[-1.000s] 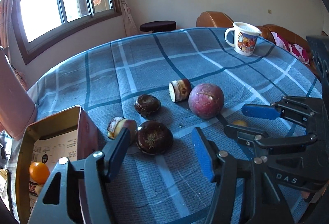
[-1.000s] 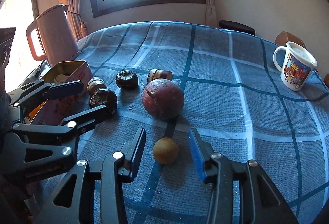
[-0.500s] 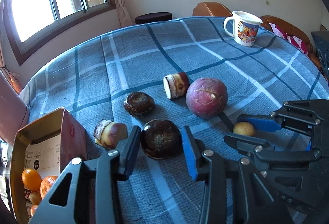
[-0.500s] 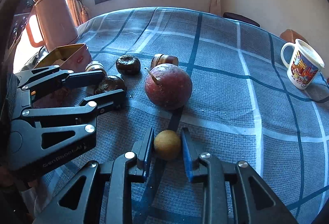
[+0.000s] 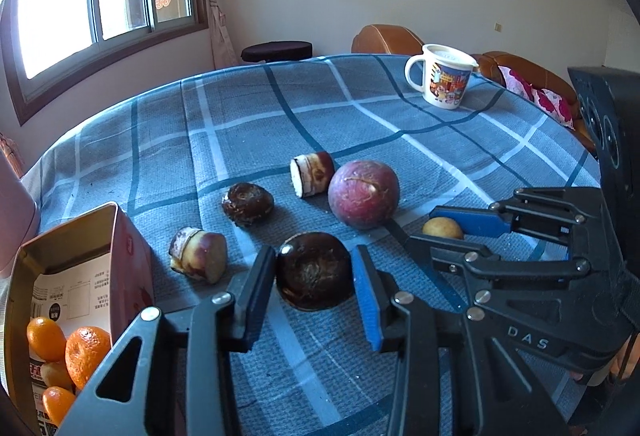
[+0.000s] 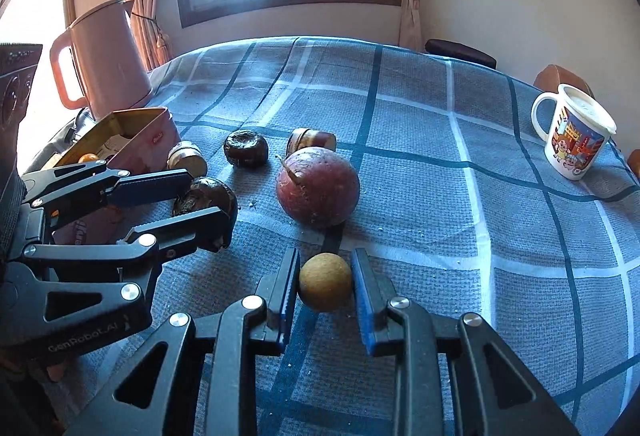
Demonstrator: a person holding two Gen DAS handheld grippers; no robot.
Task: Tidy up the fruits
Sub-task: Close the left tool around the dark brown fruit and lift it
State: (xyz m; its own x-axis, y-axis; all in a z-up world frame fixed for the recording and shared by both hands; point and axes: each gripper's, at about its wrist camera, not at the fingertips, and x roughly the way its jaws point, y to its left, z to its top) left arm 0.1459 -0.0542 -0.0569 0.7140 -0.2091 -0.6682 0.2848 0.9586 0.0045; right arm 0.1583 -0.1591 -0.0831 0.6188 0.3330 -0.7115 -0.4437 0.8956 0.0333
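**Both grippers clamped on fruit over the checked cloth**

The left gripper (image 5: 314, 276) pinches a dark brown round fruit (image 5: 314, 276) between its blue pads, the fruit resting on the blue plaid tablecloth (image 5: 256, 116). The right gripper (image 6: 325, 286) squeezes a small tan fruit (image 6: 325, 286) in the same way — pads pressed to both its sides. Just beyond that small fruit sits a large reddish-purple fruit (image 6: 318, 192). Further back lie another dark fruit (image 6: 245, 154) and two cut pieces, one near the open box (image 5: 72, 268), the other beside the purple fruit. The box stands at the left edge of the table and holds several oranges (image 5: 86, 350). A pink kettle (image 6: 106, 60) stands behind it; a printed mug (image 6: 574, 134) is well apart on the far right.
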